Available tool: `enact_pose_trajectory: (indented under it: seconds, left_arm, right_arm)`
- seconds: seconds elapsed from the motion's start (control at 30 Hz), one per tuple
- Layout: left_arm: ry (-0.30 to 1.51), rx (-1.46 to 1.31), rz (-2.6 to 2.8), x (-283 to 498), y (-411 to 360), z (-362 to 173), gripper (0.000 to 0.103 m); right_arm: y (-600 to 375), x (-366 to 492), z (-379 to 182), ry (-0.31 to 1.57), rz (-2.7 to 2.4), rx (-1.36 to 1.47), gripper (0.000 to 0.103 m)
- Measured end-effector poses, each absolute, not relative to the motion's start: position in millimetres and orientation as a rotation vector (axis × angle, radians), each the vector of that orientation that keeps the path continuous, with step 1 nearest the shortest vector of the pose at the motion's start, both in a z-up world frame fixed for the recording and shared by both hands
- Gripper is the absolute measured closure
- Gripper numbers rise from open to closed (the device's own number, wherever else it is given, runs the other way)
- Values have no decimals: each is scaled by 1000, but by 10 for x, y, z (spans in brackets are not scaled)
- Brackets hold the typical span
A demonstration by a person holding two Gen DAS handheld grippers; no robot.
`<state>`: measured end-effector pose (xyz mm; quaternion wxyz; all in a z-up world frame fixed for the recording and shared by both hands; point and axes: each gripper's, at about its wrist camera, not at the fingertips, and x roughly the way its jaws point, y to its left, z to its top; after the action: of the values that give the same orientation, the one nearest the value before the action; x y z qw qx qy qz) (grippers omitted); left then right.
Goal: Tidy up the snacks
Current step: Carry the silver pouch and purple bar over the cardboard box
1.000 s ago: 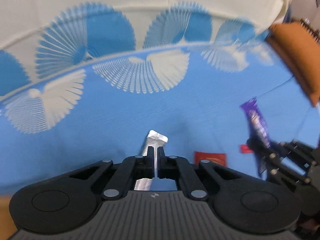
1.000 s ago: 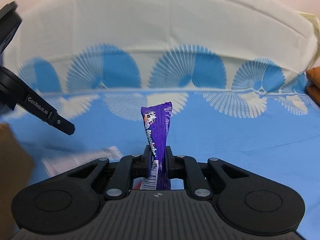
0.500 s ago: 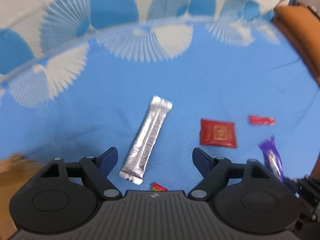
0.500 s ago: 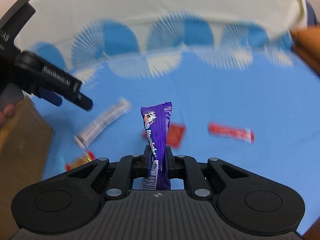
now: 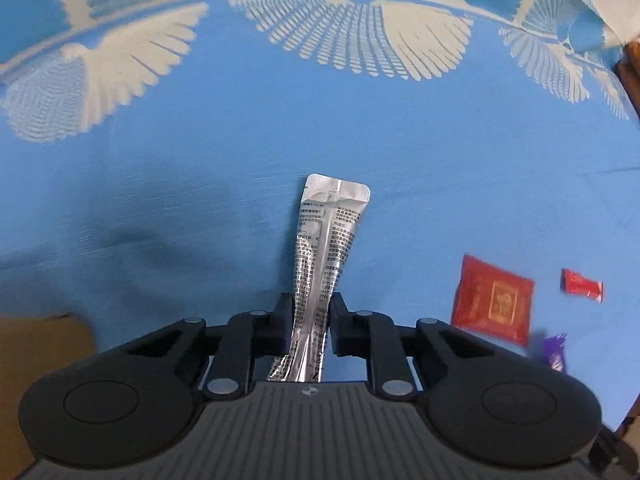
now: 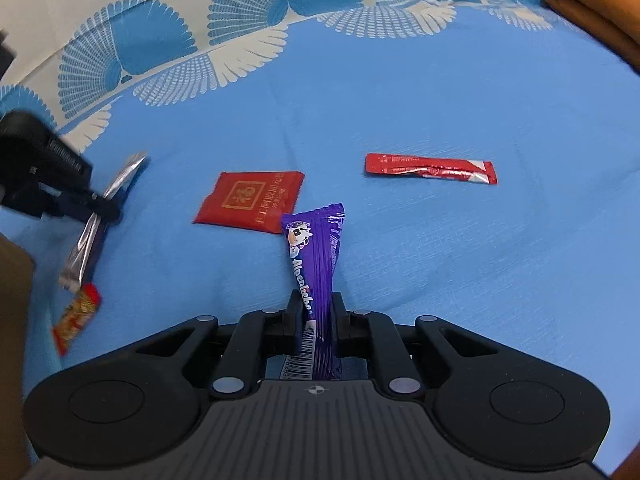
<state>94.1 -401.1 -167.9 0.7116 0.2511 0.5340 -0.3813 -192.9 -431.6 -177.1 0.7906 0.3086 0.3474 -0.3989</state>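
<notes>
**Both grippers hold a snack; the box waits at the left**

Left wrist view: the left gripper (image 5: 310, 314) is clamped on the silver stick pack (image 5: 326, 256), which stands up from the jaws toward 12 o'clock, its sealed top free in the air above the blue tablecloth (image 5: 240, 152). At 8 o'clock a corner of a brown cardboard box (image 5: 40, 344) shows. At 3 o'clock lie the flat red packet (image 5: 494, 304) and, beyond it, a small red sachet (image 5: 582, 286).

Right wrist view: the right gripper (image 6: 316, 318) is closed on the purple candy stick (image 6: 316, 264), held near its barcode end, the rest pointing to 12 o'clock. The red packet (image 6: 250, 200) lies just behind it at 11 o'clock, and the long red sachet (image 6: 430, 168) is at 1 o'clock, well apart. At 9 o'clock the left gripper (image 6: 102, 210) appears with its silver pack, and below it a small red-and-yellow snack (image 6: 76, 314) lies on the cloth.

I judge that the step is to carry both packs to the box. To do it well, keep the grip firm, because the foil is thin and may slip. Move one hand at a time, so the grippers do not cross. Release only when the pack is over the box.
</notes>
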Motion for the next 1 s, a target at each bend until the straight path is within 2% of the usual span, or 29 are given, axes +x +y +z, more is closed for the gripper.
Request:
enact_pose_trajectory:
  seconds: [0.2, 0.33, 0.5, 0.73, 1.0]
  left_arm:
    - [1056, 531, -908, 516, -3248, -879, 83]
    - [974, 489, -965, 98, -2464, -206, 82]
    - [886, 450, -927, -368, -1403, 327, 82]
    - [905, 374, -761, -694, 49, 448, 82]
    - [904, 276, -688, -812, 946, 347, 82]
  right_arm:
    - [-3878, -2123, -1109, 627, -790, 630, 89]
    - [-3344, -2243, -541, 557, -707, 561, 89]
    - [-2486, -2338, -30, 521, -553, 515, 89]
    - [-1283, -2298, 165, 583, -316, 467, 89]
    - [-542, -2273, 372, 632, -229, 304, 89]
